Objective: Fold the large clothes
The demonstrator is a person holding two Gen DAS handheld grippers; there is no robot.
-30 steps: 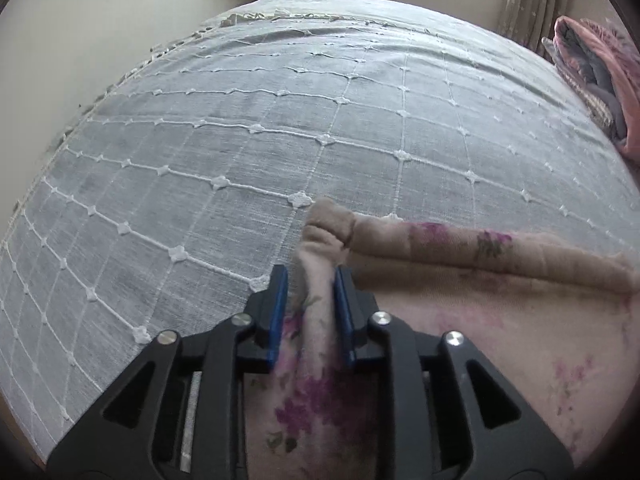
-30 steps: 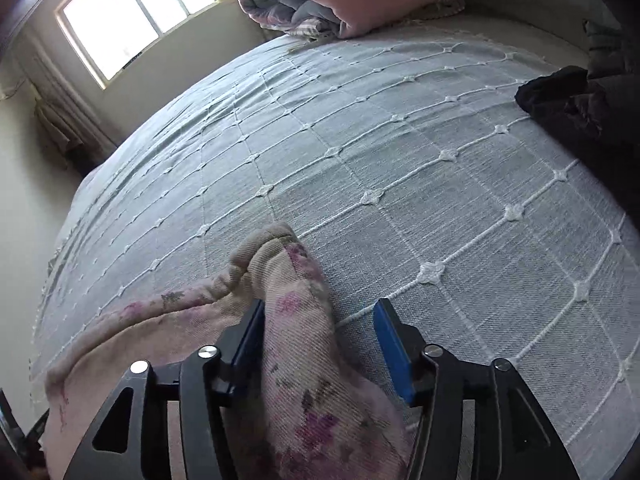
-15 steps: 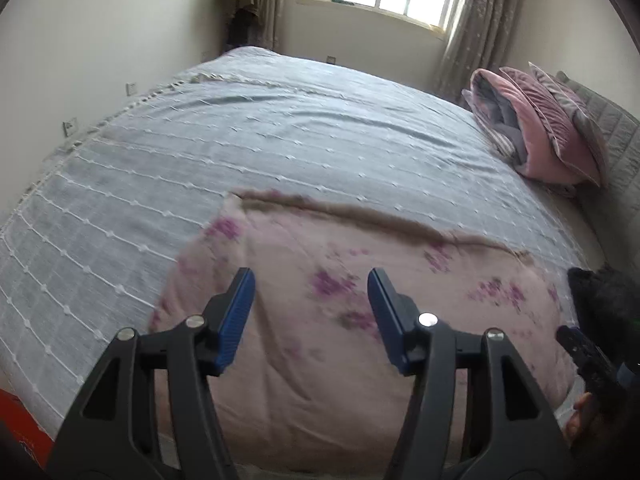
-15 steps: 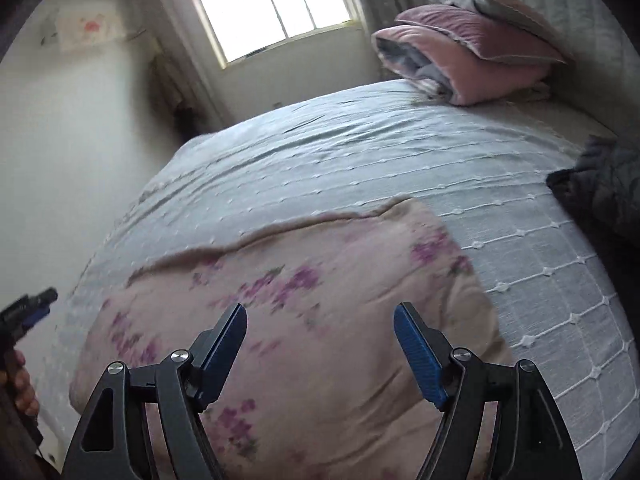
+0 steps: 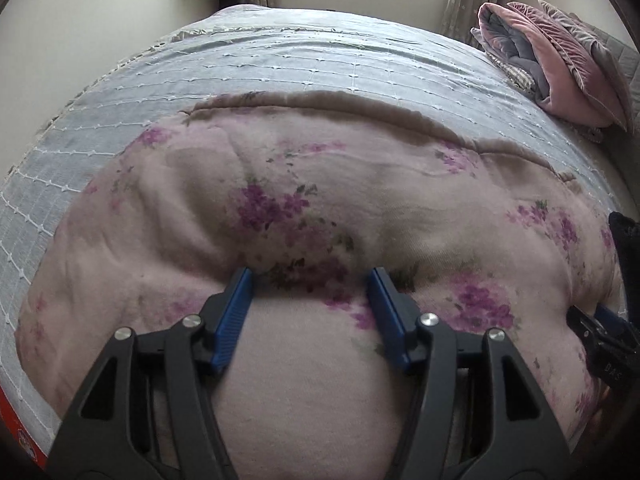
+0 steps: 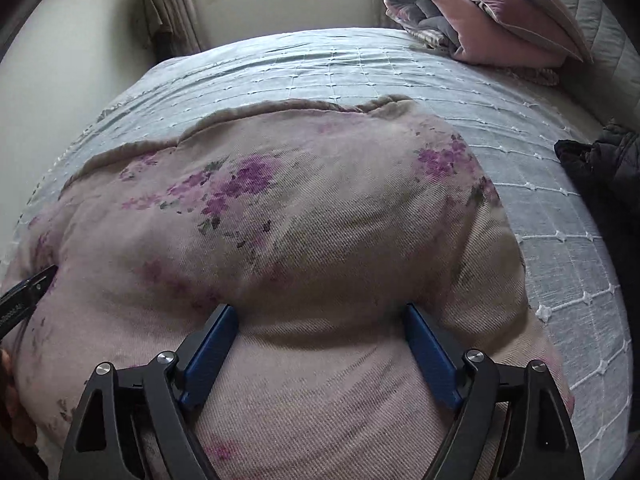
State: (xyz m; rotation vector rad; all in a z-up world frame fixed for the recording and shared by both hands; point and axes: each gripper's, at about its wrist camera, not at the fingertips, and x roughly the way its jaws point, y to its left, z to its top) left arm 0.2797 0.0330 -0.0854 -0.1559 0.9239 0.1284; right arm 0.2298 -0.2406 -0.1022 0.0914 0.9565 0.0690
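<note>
A grey bedspread point(image 5: 320, 60) covered the bed, with a floral blanket point(image 5: 320, 208) lying folded across its near side and pink pillows point(image 6: 500, 12) at the far corner. The left gripper point(image 5: 310, 294) and right gripper point(image 6: 320, 328) hung over the blanket's near edge, both spread and pinching nothing, the right one's jaws having just been opening.

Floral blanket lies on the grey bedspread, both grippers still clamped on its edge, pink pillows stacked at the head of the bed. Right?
Not quite. Both wrist views show the left gripper and right gripper open, jaws having just been opening, pinching nothing. The floral blanket lies on the grey bedspread, and the pink pillows are stacked there.
</note>
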